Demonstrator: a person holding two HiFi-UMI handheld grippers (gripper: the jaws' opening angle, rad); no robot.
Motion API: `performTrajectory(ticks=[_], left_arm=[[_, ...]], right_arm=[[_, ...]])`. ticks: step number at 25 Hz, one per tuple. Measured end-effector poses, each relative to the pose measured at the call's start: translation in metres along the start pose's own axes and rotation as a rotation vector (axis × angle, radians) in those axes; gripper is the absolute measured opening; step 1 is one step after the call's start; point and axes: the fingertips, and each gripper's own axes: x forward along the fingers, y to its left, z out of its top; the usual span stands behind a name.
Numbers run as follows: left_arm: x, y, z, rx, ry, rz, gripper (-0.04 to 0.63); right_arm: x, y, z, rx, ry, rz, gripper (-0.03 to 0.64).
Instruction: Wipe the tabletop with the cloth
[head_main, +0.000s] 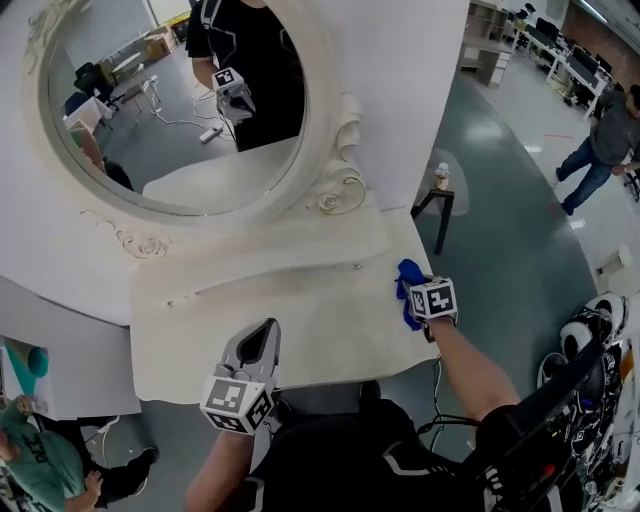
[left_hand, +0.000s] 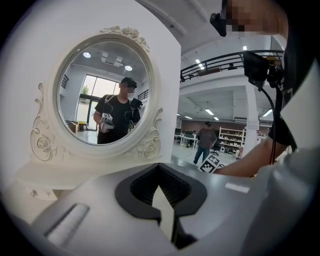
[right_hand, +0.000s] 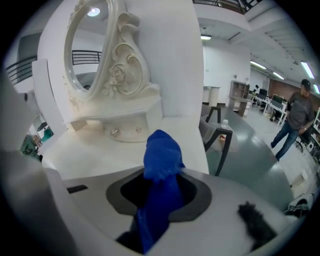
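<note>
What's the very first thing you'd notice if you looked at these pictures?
The big round mirror in its curly white frame stands at the back of the white table, and the person is reflected in it. Next comes the bright blue cloth, pinched in the right gripper at the table's right edge. The left gripper holds nothing, near the table's front edge.

head: steep down on tabletop (head_main: 250, 330) | L: low, facing mirror (left_hand: 102, 92) | R: close, right end; mirror shared
</note>
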Motion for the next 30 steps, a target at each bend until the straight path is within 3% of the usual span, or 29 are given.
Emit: performTrajectory(ticks=[5, 9, 21, 30], left_arm=[[-0.005, 0.004, 0.000, -0.004, 0.001, 0.052, 0.008], [-0.006, 0.004, -0.007, -0.026, 0.011, 0.064, 0.008], [-0.002, 0.000, 0.003, -0.007, -0.009, -0.046, 0.008], [0.003, -0.010, 0.010, 0.022, -0.023, -0.132, 0.008]], right_arm=[[0.035, -0.032, 0.035, 0.014, 0.005, -0.062, 0.107], [0.039, -0.029, 0.030, 0.000, 0.021, -0.071, 0.108], [-0.050, -0.010, -0.071, 0.050, 0.029, -0.092, 0.107], [-0.104, 0.008, -0.132, 0.148, 0.009, -0.142, 0.107]])
